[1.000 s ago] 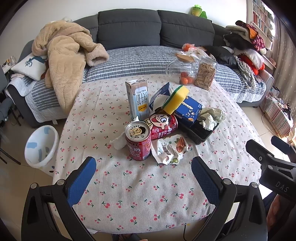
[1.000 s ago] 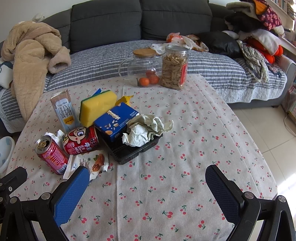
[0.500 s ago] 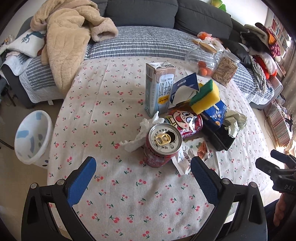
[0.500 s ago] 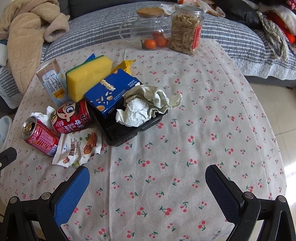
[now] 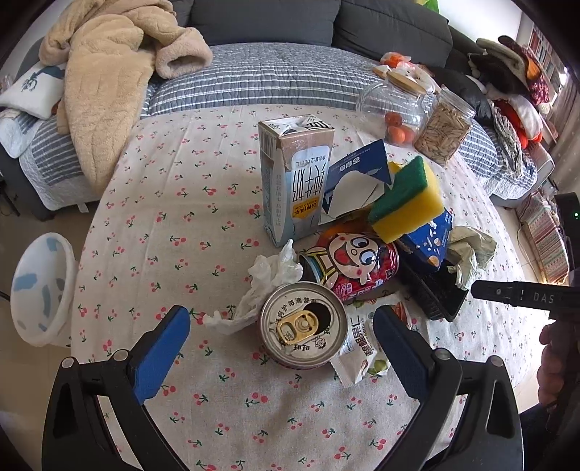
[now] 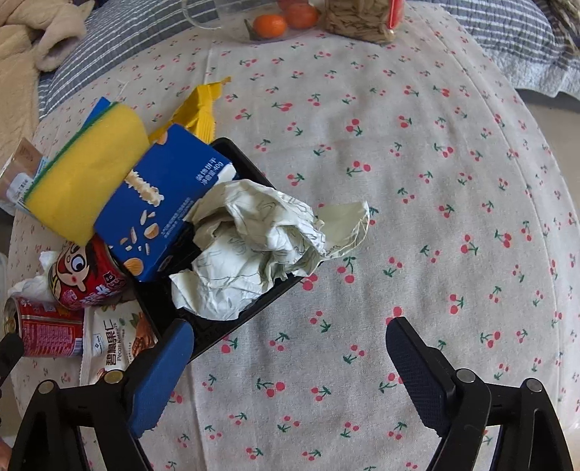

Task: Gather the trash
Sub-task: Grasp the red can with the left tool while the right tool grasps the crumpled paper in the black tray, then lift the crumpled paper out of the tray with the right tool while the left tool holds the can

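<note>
- The left claw [image 5: 279, 328] hangs spread over the near part of the surface [image 5: 152, 224], its blue pads on either side of an upright red can [image 5: 302, 326] and clear of it on both sides.
- At 12 o'clock from that can lies a second can [image 5: 357, 262] on its side; a crumpled tissue [image 5: 268, 279] sits at 10 o'clock and a snack packet [image 5: 362, 347] touches it at 3 o'clock.
- A milk carton [image 5: 295, 177] stands upright farther back, with a torn blue-and-white box [image 5: 357, 181] just beside it.
- From 7 to 11 o'clock of the pile the cloth is bare out to the rounded edge, where a white bin [image 5: 38, 286] stands on the floor.
- The right claw [image 6: 290, 366] is spread too, with its jaws having just been narrowing and nothing between them but cloth.
- Its left pad overlaps the near corner of a black tray [image 6: 232, 326], which holds crumpled paper [image 6: 253, 246] and a blue box [image 6: 170, 206] with a sponge [image 6: 83, 184] leaning on top.
- From 12 to 5 o'clock of the tray the cloth lies open to the far-right edge; only a glass jug with oranges [image 6: 275, 21] and a jar [image 6: 362, 18] stand at the back edge.
</note>
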Motion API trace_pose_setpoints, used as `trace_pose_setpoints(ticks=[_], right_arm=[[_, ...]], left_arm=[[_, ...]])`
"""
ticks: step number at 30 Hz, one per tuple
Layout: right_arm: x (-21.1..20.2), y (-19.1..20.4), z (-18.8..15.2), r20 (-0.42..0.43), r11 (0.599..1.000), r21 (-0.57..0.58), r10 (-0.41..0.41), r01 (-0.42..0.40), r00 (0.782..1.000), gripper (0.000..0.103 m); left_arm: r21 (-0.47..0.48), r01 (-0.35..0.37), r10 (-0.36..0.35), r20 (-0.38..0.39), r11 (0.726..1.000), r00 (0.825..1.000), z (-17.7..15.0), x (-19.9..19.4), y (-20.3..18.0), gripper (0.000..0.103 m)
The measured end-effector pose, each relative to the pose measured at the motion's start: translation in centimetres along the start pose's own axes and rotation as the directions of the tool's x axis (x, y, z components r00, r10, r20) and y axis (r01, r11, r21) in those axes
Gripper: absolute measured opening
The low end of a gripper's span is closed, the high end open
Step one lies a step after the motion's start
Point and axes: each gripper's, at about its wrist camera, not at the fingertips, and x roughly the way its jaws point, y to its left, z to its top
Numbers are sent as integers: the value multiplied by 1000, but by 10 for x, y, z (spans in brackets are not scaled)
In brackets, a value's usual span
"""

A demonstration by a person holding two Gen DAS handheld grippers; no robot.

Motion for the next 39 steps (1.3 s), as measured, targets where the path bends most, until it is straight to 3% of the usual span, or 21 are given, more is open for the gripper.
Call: trace_pose_setpoints(ticks=[8,16,19,22,23,25,31,34,37,38,39], right_arm=[[10,3,-4,-14,999,25,42,-41,999,62],[13,3,-6,-2,998,42,52,-52,999,58],[20,9,-4,-1,997,47,54,-53,999,54],[27,9,-4,-15,995,70,77,-76,997,44],[28,8,-5,-21,992,82,93,-91,995,34],[29,6,-6,-25,987,107,125,-121,992,20],[8,-7,-13,41,977,152,143,-147,989,13],[-3,-3,-13,86,993,88,67,-74,994,11],[0,12,-12,101,990,-57,-125,132,987,15],[0,15,-13,125,976,-83,-188,199,974,25],[-1,17,-14,156,966,-98,-221,238,963,42]], left_arm=[[44,-24,24,1,999,1000,2,8,-14,94],[50,-30,30,-7,998,1000,-1,13,-16,88],[46,-21,22,-14,999,1000,-2,16,-16,81],[45,-7,8,-21,999,1000,-3,19,-17,65],[46,-6,7,-22,999,1000,-3,19,-17,57],[43,9,-9,-15,999,1000,-4,17,-15,56],[28,44,-44,2,999,999,-4,10,-11,54],[27,51,-51,3,998,999,-6,7,-10,54],[30,54,-54,-5,998,999,-8,7,-11,54],[31,55,-55,-6,998,998,-8,7,-10,54],[32,56,-55,-6,998,998,-9,7,-10,54]])
